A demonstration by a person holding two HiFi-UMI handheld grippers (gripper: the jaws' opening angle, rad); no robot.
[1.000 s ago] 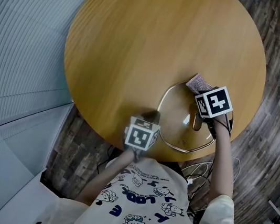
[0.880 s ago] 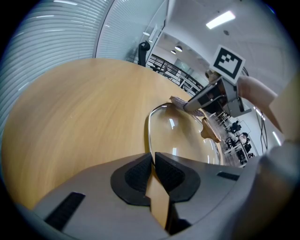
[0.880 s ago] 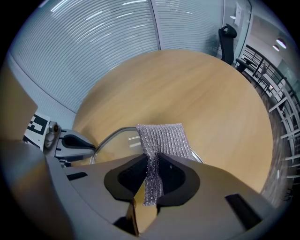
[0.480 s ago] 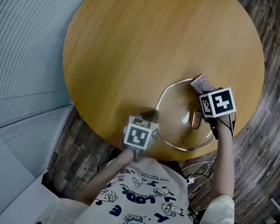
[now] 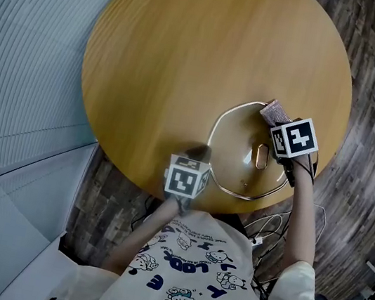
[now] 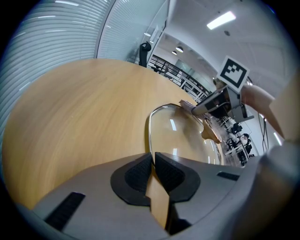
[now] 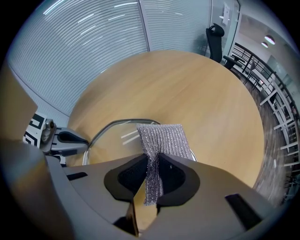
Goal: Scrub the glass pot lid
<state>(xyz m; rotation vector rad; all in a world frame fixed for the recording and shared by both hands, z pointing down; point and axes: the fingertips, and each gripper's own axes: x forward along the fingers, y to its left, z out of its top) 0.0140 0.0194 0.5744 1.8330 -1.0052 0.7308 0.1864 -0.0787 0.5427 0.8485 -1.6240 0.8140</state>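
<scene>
The glass pot lid (image 5: 238, 154) lies flat on the round wooden table (image 5: 189, 53), near its front edge, its brown handle (image 5: 262, 157) showing in the middle. My left gripper (image 5: 202, 155) is shut on the lid's near-left metal rim (image 6: 151, 140). My right gripper (image 5: 278, 123) is shut on a grey mesh scrub cloth (image 5: 275, 111), which rests on the lid's far right rim. In the right gripper view the cloth (image 7: 161, 139) hangs out of the jaws over the lid (image 7: 117, 131), and the left gripper (image 7: 63, 138) shows at the left.
The table's edge (image 5: 264, 203) runs just past the lid on the person's side, with dark plank floor (image 5: 374, 141) to the right. A ribbed wall (image 5: 26, 47) stands to the left. Cables (image 5: 266, 230) lie on the floor below.
My right gripper has slid the cloth a little to the right along the lid's far rim, uncovering the handle. The left gripper has kept its hold on the rim.
</scene>
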